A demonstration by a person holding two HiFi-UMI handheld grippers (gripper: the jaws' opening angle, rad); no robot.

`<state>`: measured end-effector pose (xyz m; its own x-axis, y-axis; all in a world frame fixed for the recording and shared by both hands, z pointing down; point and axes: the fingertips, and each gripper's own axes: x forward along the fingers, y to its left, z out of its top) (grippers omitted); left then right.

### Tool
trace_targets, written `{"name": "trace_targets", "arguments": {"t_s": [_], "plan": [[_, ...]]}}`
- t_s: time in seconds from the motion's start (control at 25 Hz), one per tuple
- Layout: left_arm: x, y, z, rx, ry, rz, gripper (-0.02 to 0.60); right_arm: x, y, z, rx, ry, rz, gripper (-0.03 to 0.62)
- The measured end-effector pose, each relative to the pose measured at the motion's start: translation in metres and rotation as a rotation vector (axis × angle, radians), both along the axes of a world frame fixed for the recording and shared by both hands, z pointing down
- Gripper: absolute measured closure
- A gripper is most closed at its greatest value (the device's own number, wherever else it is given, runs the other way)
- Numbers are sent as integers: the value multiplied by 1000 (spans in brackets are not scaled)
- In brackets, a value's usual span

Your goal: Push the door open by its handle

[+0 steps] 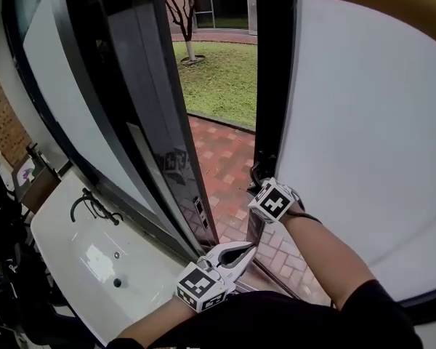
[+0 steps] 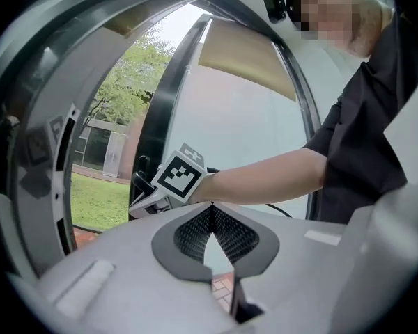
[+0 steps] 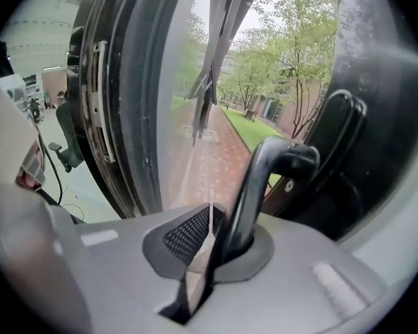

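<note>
1. Only the head view shows the door (image 1: 275, 71) standing ajar onto a brick path (image 1: 225, 158) and lawn (image 1: 221, 78), with a white sink (image 1: 73, 246) at lower left.
2. Only the right gripper view shows the grip: the right gripper (image 3: 210, 211) has its fingers closed around the black handle (image 3: 275, 165) on the door's dark edge.
3. The left gripper view shows the left gripper (image 2: 212, 211) with fingers together, empty, held low and apart from the door.
4. The marker cube (image 2: 180, 175) bears black-and-white squares.

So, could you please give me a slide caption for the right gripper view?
Right hand-held gripper shut on the black door handle, door ajar onto a brick path.
</note>
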<state>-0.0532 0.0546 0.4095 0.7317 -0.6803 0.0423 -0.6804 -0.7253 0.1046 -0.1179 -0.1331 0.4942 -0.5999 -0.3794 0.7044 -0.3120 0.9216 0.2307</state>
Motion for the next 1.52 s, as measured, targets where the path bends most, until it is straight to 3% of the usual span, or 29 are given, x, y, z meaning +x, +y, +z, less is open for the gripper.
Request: {"name": "trace_targets", "arguments": {"t_s": [0.24,0.52,0.76,0.92,1.2,1.44,1.52], "plan": [[24,-54,3,-22,15,21,581,22,-52,-1,55,41,36,585],[47,-101,0,2,-6,145,581,62,-116,2,69,65,132,585],[47,-129,5,4,-8,139,581,111,-172,6,54,61,245,586],[39,-147,15,16,-29,100,581,143,-211,11,54,60,318,586],[32,-191,16,139,-85,-46,581,222,-283,9,-14,-44,422,580],[47,-280,32,95,-55,-175,581,293,-331,-4,-93,-174,503,554],[62,-319,41,72,-52,-183,581,315,-346,-7,-113,-193,533,546]]}}
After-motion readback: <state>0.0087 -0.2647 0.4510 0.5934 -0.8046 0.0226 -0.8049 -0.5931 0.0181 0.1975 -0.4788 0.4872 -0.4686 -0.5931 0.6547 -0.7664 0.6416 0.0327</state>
